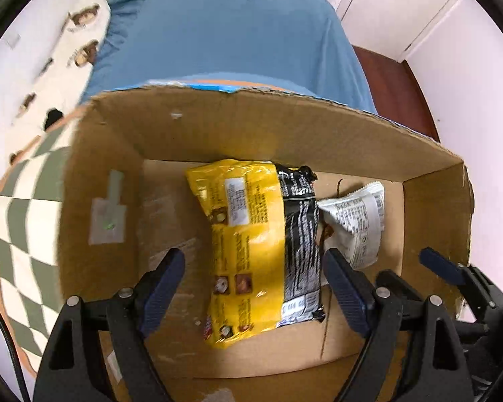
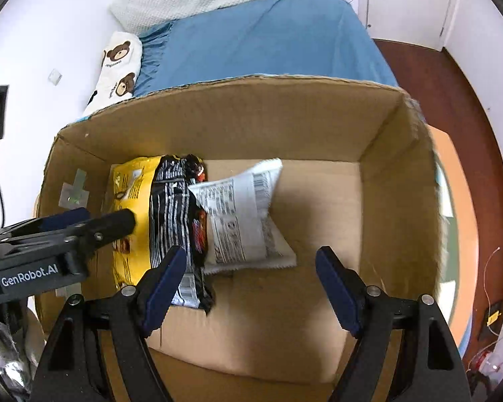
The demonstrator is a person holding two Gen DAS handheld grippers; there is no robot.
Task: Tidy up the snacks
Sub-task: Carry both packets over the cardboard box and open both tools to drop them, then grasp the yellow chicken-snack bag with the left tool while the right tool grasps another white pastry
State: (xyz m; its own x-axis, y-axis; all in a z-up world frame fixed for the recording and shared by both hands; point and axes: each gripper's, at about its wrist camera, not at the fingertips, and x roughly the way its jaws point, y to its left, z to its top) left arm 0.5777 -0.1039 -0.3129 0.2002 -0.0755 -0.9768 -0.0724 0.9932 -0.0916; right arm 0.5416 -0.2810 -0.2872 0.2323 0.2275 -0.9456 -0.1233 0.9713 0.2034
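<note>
An open cardboard box [image 1: 251, 124] [image 2: 218, 117] holds three snack packets side by side on its floor. A yellow packet [image 1: 244, 234] [image 2: 130, 184] lies on the left, a black packet [image 1: 300, 234] [image 2: 171, 207] in the middle, and a white packet [image 1: 355, 221] [image 2: 238, 207] leans on the black one. My left gripper [image 1: 253, 261] [image 2: 97, 217] points down over the yellow and black packets, open, its pads clear of them. My right gripper [image 2: 251, 256] [image 1: 415, 268] hangs open over the white packet's near end and the bare box floor, holding nothing.
The box stands against a bed with a blue sheet [image 2: 268, 40] and a bear-print pillow [image 2: 117, 63]. A green-and-white checkered fabric [image 1: 23, 227] is at the box's left. Dark wood floor [image 2: 459, 100] lies to the right. A crinkled silver bag [image 2: 3, 351] sits at the lower left.
</note>
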